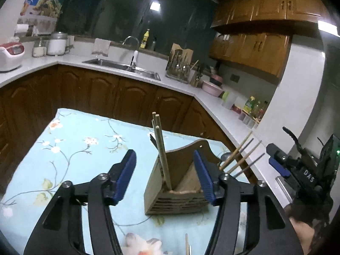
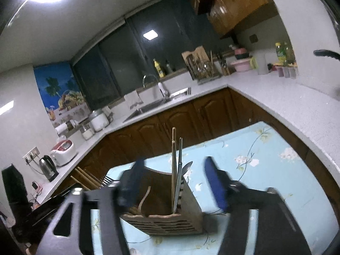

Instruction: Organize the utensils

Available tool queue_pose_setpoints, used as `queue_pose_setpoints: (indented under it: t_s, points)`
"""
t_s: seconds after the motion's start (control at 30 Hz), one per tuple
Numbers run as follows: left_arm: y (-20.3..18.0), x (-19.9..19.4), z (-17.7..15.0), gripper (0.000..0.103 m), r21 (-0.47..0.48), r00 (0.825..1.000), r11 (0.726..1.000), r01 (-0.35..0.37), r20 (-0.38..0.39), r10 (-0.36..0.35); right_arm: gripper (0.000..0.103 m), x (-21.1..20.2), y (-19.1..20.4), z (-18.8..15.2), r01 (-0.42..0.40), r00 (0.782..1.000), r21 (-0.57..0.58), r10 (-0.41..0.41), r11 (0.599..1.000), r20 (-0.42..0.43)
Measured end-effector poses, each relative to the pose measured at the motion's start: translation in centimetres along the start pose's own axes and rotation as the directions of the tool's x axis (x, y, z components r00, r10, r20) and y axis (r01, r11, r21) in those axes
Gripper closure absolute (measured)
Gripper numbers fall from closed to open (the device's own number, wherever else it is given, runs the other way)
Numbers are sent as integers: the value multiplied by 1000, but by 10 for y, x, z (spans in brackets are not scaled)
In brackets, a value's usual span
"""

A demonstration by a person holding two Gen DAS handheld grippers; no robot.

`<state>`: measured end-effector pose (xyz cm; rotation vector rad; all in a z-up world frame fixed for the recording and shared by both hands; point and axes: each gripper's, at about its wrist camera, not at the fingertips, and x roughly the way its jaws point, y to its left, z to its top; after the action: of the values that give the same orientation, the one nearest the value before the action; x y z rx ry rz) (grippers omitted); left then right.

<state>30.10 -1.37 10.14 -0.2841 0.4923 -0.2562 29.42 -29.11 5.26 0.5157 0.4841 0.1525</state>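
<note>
Counting first: one wooden utensil holder (image 1: 176, 189), two compartments as far as I can see; in the left wrist view three or four bamboo chopsticks (image 1: 162, 150) stand bunched in its left compartment, leaning a bit, and four more sticks (image 1: 242, 159), some pale and some dark, fan out just beside the holder's right side, though I can't tell what they rest in; one more chopstick end (image 1: 187, 244) pokes in at the bottom edge.

The holder (image 2: 170, 212) is brown, slatted on the front, with a curved back panel; from the right wrist view it holds a wooden stick, a metal handle and a spoon (image 2: 187, 167) in the right section.

Left gripper (image 1: 165, 176) is spread wide, grasping nothing, its blue pads (image 1: 125, 176) either side of the holder; right gripper (image 2: 176, 184) is spread apart too, nothing between its fingers, a bit blurred.

Everything sits on a table with a light blue floral tablecloth (image 1: 70, 140); behind is an L-shaped pale countertop (image 1: 70, 60) with a steel sink (image 1: 123, 67), rice cooker (image 1: 10, 56), kettle (image 2: 48, 167), brown wood cabinets and a dark window.
</note>
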Motion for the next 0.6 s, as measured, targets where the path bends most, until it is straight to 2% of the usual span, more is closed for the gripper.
queue_pose_setpoints:
  t_s: [0.07, 0.13, 0.2, 0.43, 0.6]
  points:
    - [3, -10, -6, 26, -10, 1000, 1000, -4, 7, 4, 18, -8, -1, -6, -22, 1000, 13, 22, 1000, 1]
    - [8, -22, -15, 21, -23, 1000, 1000, -5, 6, 5, 9, -15, -3, -14, -38, 999, 30, 38, 999, 1]
    - [13, -35, -28, 15, -36, 1000, 999, -15, 10, 16, 8, -22, -5, -22, -32, 999, 29, 32, 999, -3]
    - [33, -68, -68, 13, -65, 998, 996, -60, 0, 60, 8, -56, 2, -64, 23, 1000, -29, -24, 999, -13]
    - [38, -93, -98, 12, -67, 997, 995, -78, -26, 76, 7, -85, 11, -100, 33, 999, -82, -36, 996, -38]
